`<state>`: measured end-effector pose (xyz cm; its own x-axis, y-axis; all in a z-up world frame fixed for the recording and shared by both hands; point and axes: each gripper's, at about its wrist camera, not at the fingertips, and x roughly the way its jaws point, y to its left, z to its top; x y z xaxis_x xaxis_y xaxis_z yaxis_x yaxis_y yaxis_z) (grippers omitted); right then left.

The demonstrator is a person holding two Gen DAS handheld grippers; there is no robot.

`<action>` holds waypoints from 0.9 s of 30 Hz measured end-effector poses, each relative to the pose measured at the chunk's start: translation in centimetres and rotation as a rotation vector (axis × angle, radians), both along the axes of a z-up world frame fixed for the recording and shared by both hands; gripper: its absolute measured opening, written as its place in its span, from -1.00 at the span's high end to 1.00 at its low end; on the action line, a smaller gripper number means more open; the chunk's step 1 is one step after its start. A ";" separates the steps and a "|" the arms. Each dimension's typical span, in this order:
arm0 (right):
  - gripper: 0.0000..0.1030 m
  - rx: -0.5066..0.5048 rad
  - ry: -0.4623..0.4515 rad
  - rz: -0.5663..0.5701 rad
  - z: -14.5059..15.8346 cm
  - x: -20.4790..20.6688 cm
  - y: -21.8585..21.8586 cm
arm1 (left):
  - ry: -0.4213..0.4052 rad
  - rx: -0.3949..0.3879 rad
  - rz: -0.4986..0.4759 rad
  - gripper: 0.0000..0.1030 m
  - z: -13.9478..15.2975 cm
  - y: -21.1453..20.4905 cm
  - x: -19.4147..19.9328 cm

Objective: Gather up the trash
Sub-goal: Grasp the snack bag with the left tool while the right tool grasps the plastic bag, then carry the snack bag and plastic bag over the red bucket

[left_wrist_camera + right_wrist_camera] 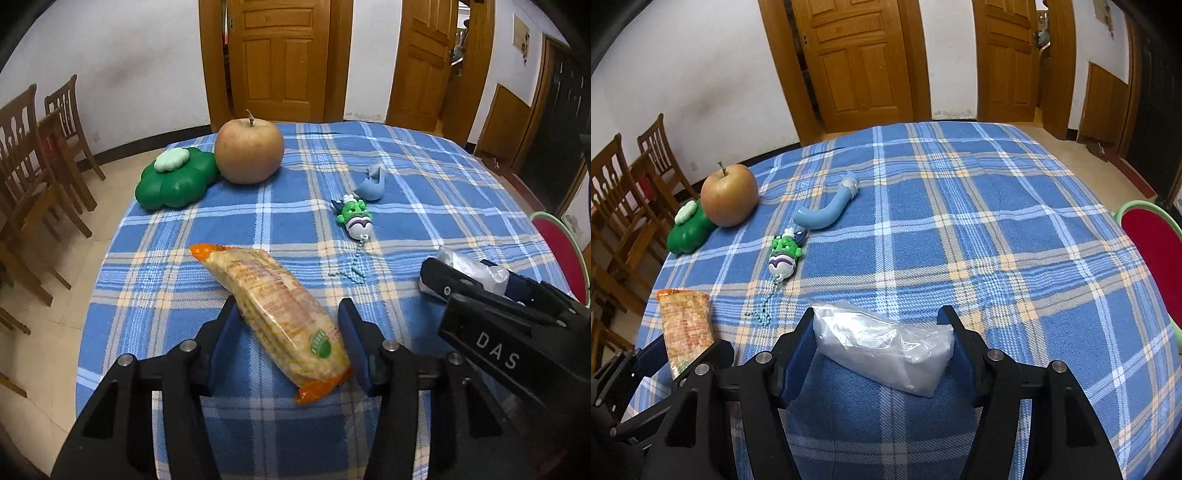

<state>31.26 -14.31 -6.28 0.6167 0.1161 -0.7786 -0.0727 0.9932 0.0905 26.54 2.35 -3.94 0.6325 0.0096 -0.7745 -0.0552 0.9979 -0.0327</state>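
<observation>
An orange and yellow snack packet [280, 310] lies slantwise on the blue plaid tablecloth [424, 184]. My left gripper [288, 301] straddles its near half, and both blue pads touch its sides. The right wrist view shows the same packet [685, 321] at the lower left, between that gripper's fingers [713, 349]. A crumpled clear plastic bag [886, 347] rests on the cloth between the pads of my right gripper [877, 310], which press on both its ends. In the left wrist view the bag [465, 267] shows at the right, in the black right fingers [443, 284].
Further back on the table are an apple [249, 149], a green flower-shaped box [177, 181], a green toy on a bead chain [354, 218] and a curved blue piece [373, 182]. Wooden chairs [37, 166] stand left of the table, a red stool [557, 243] right.
</observation>
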 end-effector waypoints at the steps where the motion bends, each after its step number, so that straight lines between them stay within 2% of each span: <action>1: -0.26 0.000 0.000 0.002 0.0 0.0 0.0 | 0.000 -0.006 0.001 0.10 0.1 0.1 -0.1; 6: -0.24 -0.035 -0.037 0.033 0.7 -1.1 -0.1 | 0.007 -0.032 -0.013 0.11 0.8 0.5 -0.9; 10: -0.24 -0.002 -0.039 0.044 1.7 -2.6 -0.7 | -0.012 -0.037 -0.023 0.12 1.4 0.5 -1.9; 15: -0.24 0.013 -0.061 0.091 3.0 -5.8 -0.7 | -0.075 -0.047 -0.046 0.12 3.1 -0.1 -5.1; 18: -0.24 0.009 -0.087 0.103 3.3 -8.3 -0.9 | -0.110 -0.025 -0.057 0.12 3.9 -0.6 -7.6; 22: -0.24 -0.010 -0.111 0.110 2.8 -10.7 -1.4 | -0.108 -0.054 -0.059 0.12 3.9 -0.8 -9.6; 27: -0.24 -0.027 -0.134 0.110 3.0 -11.8 -2.2 | -0.105 -0.035 -0.080 0.12 4.2 -2.2 -10.4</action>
